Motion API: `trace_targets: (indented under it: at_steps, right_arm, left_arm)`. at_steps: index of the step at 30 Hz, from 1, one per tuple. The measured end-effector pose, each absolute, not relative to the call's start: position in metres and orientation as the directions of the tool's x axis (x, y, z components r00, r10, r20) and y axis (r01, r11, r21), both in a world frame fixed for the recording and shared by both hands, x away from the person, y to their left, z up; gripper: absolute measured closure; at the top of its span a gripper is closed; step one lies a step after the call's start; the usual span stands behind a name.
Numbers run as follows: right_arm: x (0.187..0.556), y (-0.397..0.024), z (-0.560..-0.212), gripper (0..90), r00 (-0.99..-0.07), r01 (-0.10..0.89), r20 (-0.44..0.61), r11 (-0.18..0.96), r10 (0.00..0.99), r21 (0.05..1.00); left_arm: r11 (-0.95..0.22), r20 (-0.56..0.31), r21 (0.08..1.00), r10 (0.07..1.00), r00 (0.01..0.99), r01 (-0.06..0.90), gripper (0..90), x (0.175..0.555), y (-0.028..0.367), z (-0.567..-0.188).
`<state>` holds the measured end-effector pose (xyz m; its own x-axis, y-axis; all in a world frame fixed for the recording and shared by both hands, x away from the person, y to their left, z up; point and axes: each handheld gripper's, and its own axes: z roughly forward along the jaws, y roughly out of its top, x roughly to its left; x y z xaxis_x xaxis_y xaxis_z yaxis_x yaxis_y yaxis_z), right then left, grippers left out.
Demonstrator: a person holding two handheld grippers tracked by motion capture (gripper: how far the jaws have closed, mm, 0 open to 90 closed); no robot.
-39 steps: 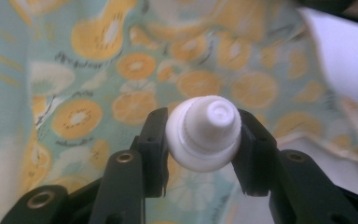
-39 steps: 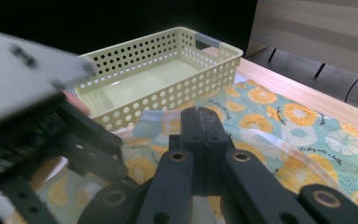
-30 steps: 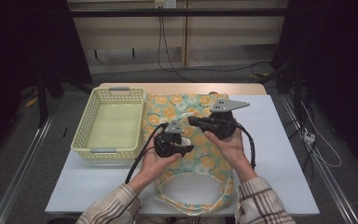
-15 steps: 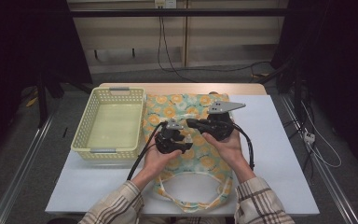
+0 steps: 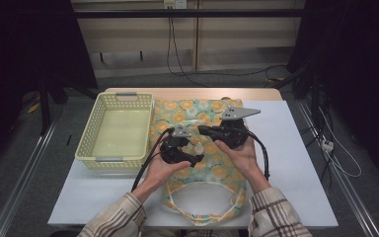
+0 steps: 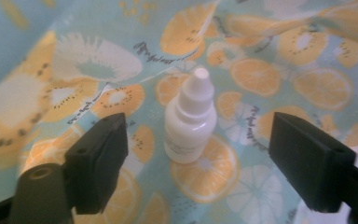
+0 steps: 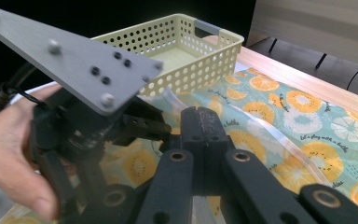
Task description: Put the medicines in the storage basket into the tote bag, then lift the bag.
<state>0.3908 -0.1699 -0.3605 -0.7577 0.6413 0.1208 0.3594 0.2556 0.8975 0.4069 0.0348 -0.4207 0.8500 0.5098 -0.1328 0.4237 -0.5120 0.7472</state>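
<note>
the small white plastic dropper bottle stands upright on the fruit-print plastic bag on the desk, between the left gripper jaws, just opened and clear of it; right gripper pinched together. release looks done; next, back the left off without tipping it

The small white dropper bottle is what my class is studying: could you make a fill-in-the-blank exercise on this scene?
1. The small white dropper bottle stands ____ on the fruit-print cloth bag.
2. The left gripper has its jaws ____, one on each side of the bottle, not touching it.
3. The right gripper has its jaws ____.
4. The pale yellow perforated plastic basket holds ____.

Missing words: upright; open; shut; nothing
</note>
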Motion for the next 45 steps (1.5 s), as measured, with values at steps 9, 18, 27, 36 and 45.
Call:
trace_targets:
  at_steps: [9, 18, 27, 36, 45]
  right_arm:
    - [0.391, -0.172, -0.361, 90.0, -0.752, 0.363, 0.123, 0.251, 0.648, 0.897]
    - [0.393, -0.173, -0.362, 90.0, -0.746, 0.367, 0.127, 0.245, 0.653, 0.897]
    - [0.395, -0.173, -0.366, 90.0, -0.745, 0.377, 0.133, 0.247, 0.654, 0.893]
    - [0.394, -0.172, -0.368, 90.0, -0.747, 0.377, 0.127, 0.258, 0.652, 0.889]
    - [0.394, -0.168, -0.371, 90.0, -0.754, 0.382, 0.132, 0.267, 0.643, 0.885]
  left_arm:
    - [-0.528, -0.141, 0.754, 0.451, 0.882, 0.39, 10.5, 0.396, 0.042, -0.408]
    - [-0.53, -0.106, 0.78, 0.414, 0.904, 0.334, 10.9, 0.381, 0.054, -0.39]
    - [-0.568, -0.061, 0.779, 0.355, 0.933, 0.267, 11.3, 0.361, 0.06, -0.38]
    - [-0.597, -0.05, 0.761, 0.333, 0.941, 0.252, 10.3, 0.352, 0.064, -0.395]
    - [-0.677, -0.041, 0.701, 0.278, 0.96, 0.226, 14.0, 0.345, 0.062, -0.422]
